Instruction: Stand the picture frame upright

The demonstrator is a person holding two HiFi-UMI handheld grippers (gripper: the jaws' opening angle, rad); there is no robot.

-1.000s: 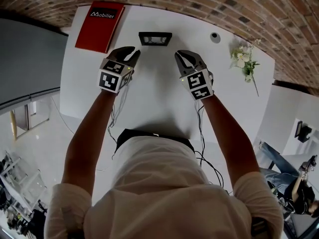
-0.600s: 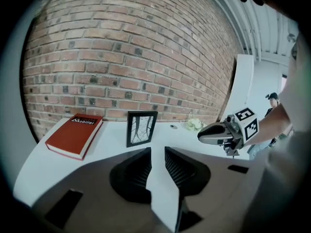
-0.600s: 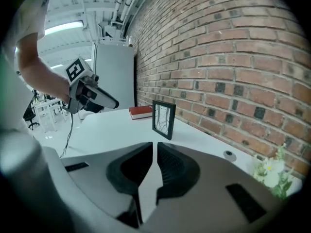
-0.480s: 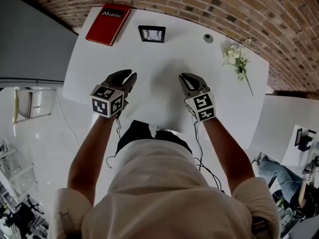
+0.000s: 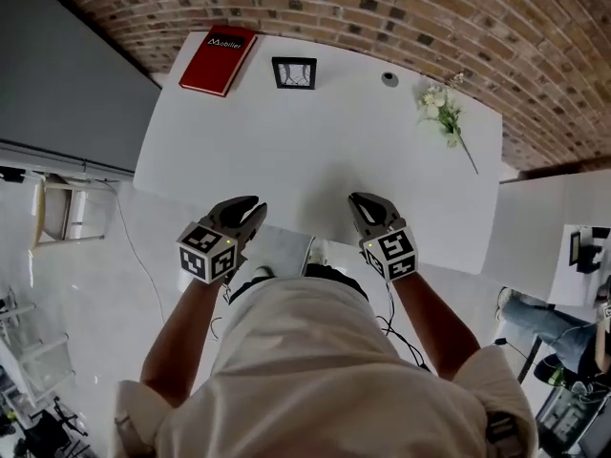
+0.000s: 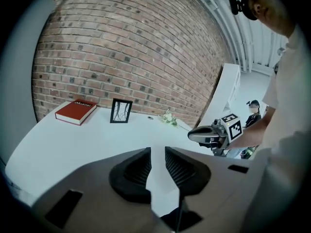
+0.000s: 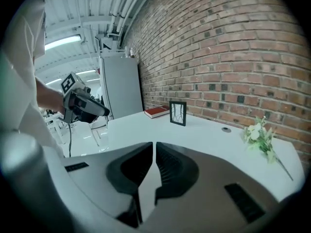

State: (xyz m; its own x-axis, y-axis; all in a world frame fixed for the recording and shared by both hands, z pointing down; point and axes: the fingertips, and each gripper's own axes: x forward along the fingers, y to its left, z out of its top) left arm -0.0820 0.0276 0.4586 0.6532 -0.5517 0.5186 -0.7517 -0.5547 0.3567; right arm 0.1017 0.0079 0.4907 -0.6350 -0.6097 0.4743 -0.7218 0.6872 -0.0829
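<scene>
The left gripper (image 5: 250, 208) and right gripper (image 5: 361, 203) are being held side by side over the near edge of the white table (image 5: 286, 151), angled slightly downward. The left jaws have just been opening and are standing apart, empty; the right jaws appear all but closed, empty. The black picture frame (image 5: 293, 72) is being seen upright at the table's far edge, thin branching lines showing inside.

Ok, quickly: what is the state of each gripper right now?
Left grey two-jaw gripper: open, jaws have just been opening wider, nothing between them.
Right grey two-jaw gripper: practically closed, only a thin slit, holding nothing.
</scene>
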